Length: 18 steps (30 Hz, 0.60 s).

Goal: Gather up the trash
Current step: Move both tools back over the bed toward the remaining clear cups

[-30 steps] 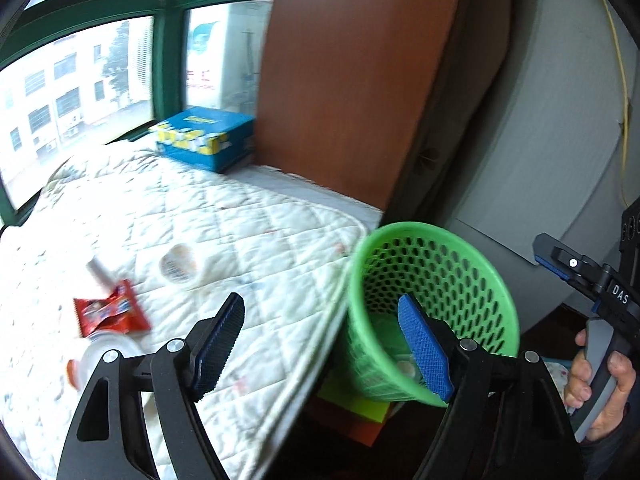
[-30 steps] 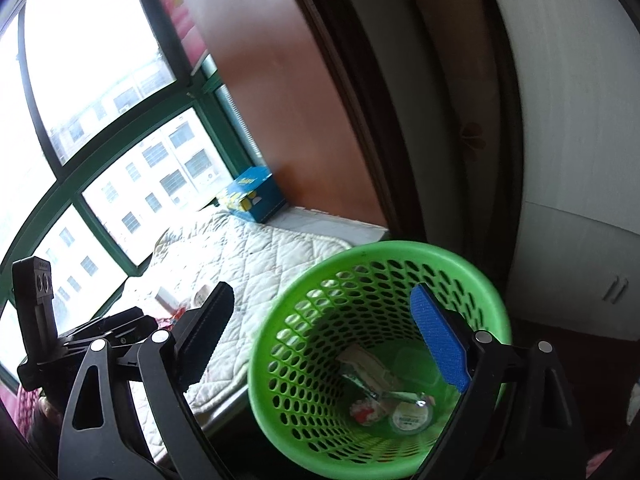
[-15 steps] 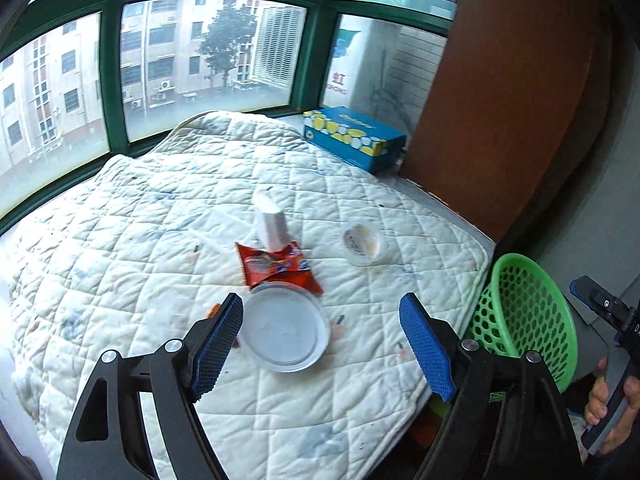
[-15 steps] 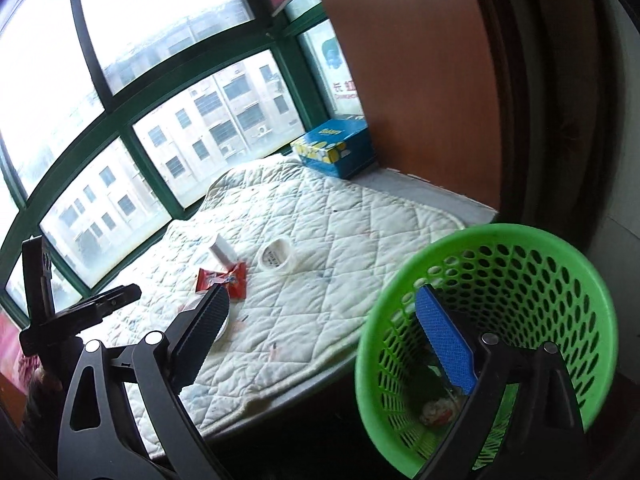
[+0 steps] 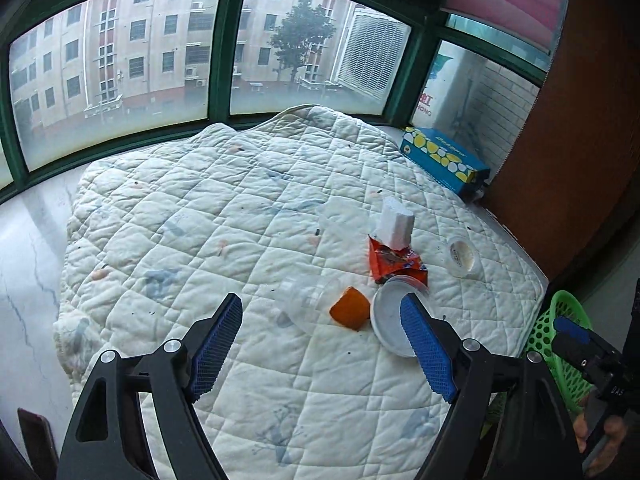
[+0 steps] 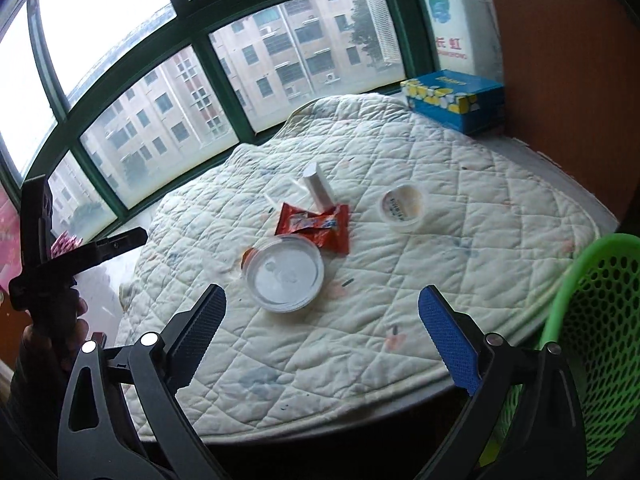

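Trash lies on a white quilted pad (image 5: 208, 240) (image 6: 480, 264): a round clear lid (image 5: 390, 324) (image 6: 286, 274), a red wrapper (image 5: 394, 262) (image 6: 316, 226), a white foam block (image 5: 394, 224) (image 6: 318, 190), a small round cup (image 5: 462, 256) (image 6: 402, 206), an orange piece (image 5: 350, 312) and a clear plastic cup (image 5: 306, 300). A green basket (image 5: 560, 348) (image 6: 600, 344) stands beside the pad's right edge. My left gripper (image 5: 322, 346) is open and empty above the pad, near the lid. My right gripper (image 6: 322, 334) is open and empty, near the front edge.
A blue and yellow box (image 5: 444, 164) (image 6: 454, 100) sits at the back right against a brown panel (image 5: 568, 152). Green-framed windows (image 5: 220, 48) close the far side. White marble sill (image 5: 28, 280) lies left of the pad.
Both grippers swung left, away from the green basket and toward the pad. The basket has slid to the right edge of both views. Both stay open and empty.
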### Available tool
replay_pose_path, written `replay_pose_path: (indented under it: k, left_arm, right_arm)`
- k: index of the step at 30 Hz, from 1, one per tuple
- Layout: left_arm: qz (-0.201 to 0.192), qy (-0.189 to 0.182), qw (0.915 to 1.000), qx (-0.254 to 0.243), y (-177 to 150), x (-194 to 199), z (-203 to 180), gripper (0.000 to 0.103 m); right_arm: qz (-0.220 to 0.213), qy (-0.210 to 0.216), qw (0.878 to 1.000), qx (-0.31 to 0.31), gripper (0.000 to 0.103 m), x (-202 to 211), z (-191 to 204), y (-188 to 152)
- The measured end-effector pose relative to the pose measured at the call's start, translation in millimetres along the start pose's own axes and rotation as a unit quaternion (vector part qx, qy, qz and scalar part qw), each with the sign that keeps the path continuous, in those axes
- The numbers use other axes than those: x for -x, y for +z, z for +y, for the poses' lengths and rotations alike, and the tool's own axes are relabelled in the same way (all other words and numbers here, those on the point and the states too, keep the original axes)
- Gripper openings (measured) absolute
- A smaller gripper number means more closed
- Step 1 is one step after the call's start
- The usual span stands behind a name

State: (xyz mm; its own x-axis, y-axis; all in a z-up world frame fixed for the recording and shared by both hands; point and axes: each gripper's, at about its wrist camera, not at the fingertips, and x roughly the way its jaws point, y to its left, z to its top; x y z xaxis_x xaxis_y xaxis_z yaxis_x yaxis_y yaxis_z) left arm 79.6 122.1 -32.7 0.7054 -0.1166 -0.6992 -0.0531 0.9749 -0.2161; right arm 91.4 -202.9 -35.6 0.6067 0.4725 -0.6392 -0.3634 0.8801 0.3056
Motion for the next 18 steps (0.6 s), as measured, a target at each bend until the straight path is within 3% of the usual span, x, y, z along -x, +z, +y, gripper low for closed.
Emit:
replay_pose_path:
  k: [8, 18]
  left_arm:
    - [0.009, 0.016, 0.9994, 0.030, -12, -1, 35, 0.079]
    - [0.027, 0.021, 0.9979, 0.054, -19, -16, 60, 0.079]
  right_arm:
    - [0.055, 0.019, 0.997, 0.045, 0.097, -67, 37, -5]
    - [0.101, 0.017, 0.992, 0.071, 0.098, -126, 49, -2]
